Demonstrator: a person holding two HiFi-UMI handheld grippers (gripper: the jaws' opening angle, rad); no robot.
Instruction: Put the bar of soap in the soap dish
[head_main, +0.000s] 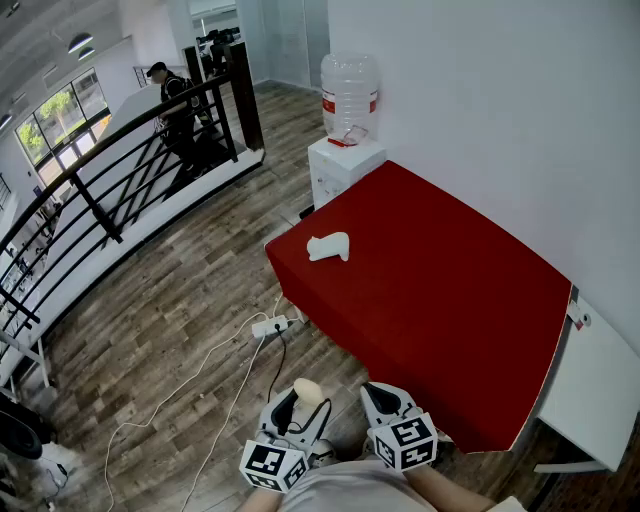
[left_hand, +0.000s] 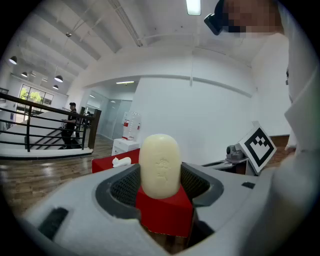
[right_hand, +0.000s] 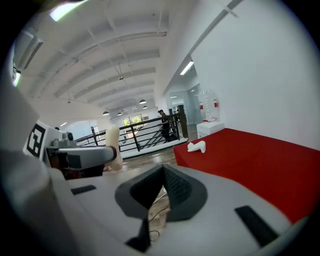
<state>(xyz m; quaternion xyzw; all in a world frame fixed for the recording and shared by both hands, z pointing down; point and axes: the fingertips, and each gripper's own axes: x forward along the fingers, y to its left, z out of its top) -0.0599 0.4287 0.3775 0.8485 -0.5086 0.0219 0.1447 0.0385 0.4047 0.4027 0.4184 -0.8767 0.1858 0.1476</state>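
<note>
Left gripper view, item one: bar of soap (left_hand: 160, 167), cream, oval, standing upright. My left gripper (head_main: 303, 408) is clamped on its lower side edges, with the embossed face toward the camera.

Handling, by my estimate: hard, light and slick, so keep steady pressure low on the sides.

My right gripper (right_hand: 161, 186): jaws closed together, nothing in them.

Item two: soap dish (head_main: 328, 246), white, near the far corner of the red table (head_main: 440, 300), well apart from the soap.

Surroundings: water dispenser (head_main: 349, 100) beyond the table; power strip (head_main: 270, 326) with cables on the floor along the approach.
</note>
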